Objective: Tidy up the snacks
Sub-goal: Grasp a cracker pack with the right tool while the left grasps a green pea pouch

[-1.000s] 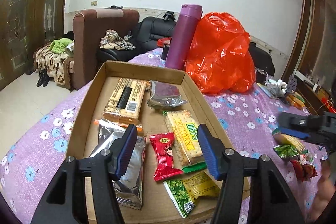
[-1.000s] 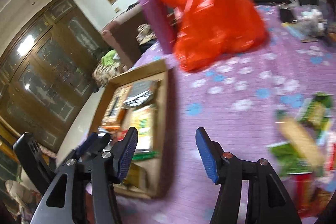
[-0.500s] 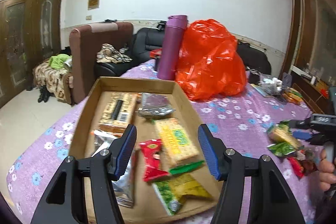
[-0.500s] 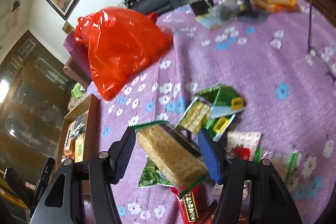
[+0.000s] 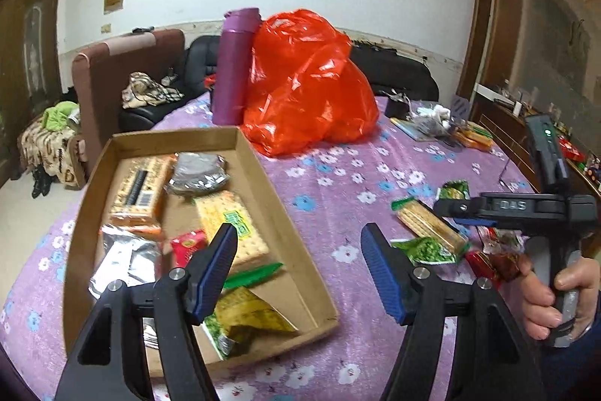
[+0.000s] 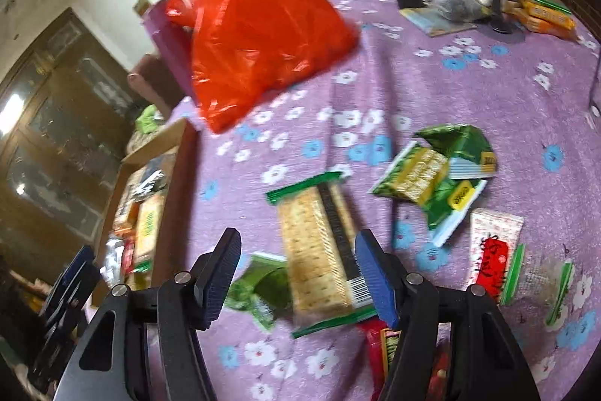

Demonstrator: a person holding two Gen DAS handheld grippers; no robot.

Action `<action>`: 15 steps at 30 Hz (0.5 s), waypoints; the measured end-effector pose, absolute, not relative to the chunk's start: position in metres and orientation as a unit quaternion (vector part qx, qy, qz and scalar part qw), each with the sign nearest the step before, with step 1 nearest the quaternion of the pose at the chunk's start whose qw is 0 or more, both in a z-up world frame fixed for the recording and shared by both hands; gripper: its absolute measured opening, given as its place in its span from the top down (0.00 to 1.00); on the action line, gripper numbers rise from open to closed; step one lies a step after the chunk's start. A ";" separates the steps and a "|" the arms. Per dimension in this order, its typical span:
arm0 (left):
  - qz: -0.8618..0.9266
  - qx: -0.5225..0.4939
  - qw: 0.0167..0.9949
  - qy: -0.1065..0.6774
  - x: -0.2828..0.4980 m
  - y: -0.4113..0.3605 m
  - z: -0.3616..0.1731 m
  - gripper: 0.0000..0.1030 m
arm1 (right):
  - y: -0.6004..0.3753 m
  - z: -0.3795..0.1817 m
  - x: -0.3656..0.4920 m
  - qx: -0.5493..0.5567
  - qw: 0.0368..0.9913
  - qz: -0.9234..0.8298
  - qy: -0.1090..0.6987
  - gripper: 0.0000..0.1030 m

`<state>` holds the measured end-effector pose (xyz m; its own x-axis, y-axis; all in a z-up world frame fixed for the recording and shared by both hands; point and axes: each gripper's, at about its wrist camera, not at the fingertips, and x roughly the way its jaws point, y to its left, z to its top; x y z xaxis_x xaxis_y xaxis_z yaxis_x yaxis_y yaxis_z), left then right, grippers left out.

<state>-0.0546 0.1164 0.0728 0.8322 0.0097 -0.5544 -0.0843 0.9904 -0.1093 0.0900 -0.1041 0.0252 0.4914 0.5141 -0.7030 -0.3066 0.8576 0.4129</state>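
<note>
A cardboard tray [image 5: 296, 247] on the purple flowered cloth holds several snack packs, among them a cracker pack [image 5: 233, 228]. My left gripper [image 5: 296, 269] is open and empty above the tray's right wall. My right gripper [image 6: 296, 273] is open, its jaws on either side of a long cracker pack [image 6: 319, 258] lying on the cloth, not touching it. The same pack [image 5: 428, 224] and the right gripper [image 5: 465, 213] show in the left wrist view. Green packs [image 6: 439, 175], a red and white pack [image 6: 492, 250] and a red pack [image 6: 387, 352] lie around it.
A red plastic bag [image 5: 308, 85] and a purple flask [image 5: 234, 62] stand behind the tray. Boxes and clutter [image 6: 541, 10] lie at the far right of the table. The tray [image 6: 150, 205] lies left of the right gripper.
My left gripper has swung right, from over the tray's middle to its right wall. My right gripper has swung from the tray to the loose snacks and come down over the long cracker pack.
</note>
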 end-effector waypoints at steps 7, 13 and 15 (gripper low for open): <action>-0.006 -0.065 0.949 0.308 -0.053 0.106 0.072 0.34 | -0.088 0.011 0.096 0.065 0.856 0.236 0.455 0.34; -0.053 -0.064 0.937 0.338 -0.042 0.085 0.076 0.32 | -0.080 0.008 0.093 0.023 0.861 0.214 0.460 0.51; -0.073 -0.058 0.929 0.358 -0.033 0.073 0.075 0.32 | -0.091 0.011 0.095 0.052 0.861 0.212 0.460 0.51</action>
